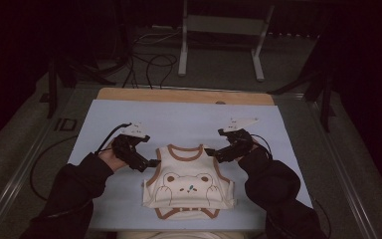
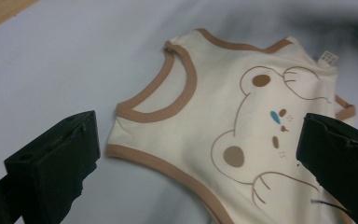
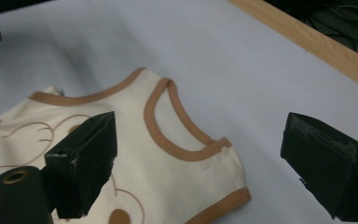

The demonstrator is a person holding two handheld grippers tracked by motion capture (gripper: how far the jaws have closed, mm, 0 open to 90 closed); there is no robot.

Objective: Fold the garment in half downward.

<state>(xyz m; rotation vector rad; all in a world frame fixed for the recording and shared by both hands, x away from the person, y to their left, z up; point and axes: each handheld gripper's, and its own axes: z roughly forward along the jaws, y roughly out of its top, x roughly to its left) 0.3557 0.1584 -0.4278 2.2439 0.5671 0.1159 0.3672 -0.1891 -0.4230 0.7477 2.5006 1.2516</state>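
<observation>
Left claw [image 1: 155,162] is held spread, jaws wide apart, tip just beside the left shoulder strap of the baby vest [image 1: 189,181]; nothing is pinched. Right claw [image 1: 209,151] is likewise spread and empty, poised just beside the right shoulder strap. The mirrored placement, one claw per shoulder, is judged as a setup for a two-point grab at the straps, so the garment can be lifted or folded evenly.

In the left gripper view the shoulder strap [image 2: 135,109] is seen between the black blocky jaws; in the right gripper view the other strap [image 3: 223,145] lies between the jaws.

The vest is laid flat, front up, at the near middle of the desk [image 1: 129,119]. Soft cream knit, thin and limp, is bound with tan ribbed trim at neck, armholes and hem. A line-drawn bear print [image 1: 190,183] is seen on the chest. The desk is covered by a matte pale-blue mat, with a wooden edge [image 1: 184,95] at the far side.
</observation>
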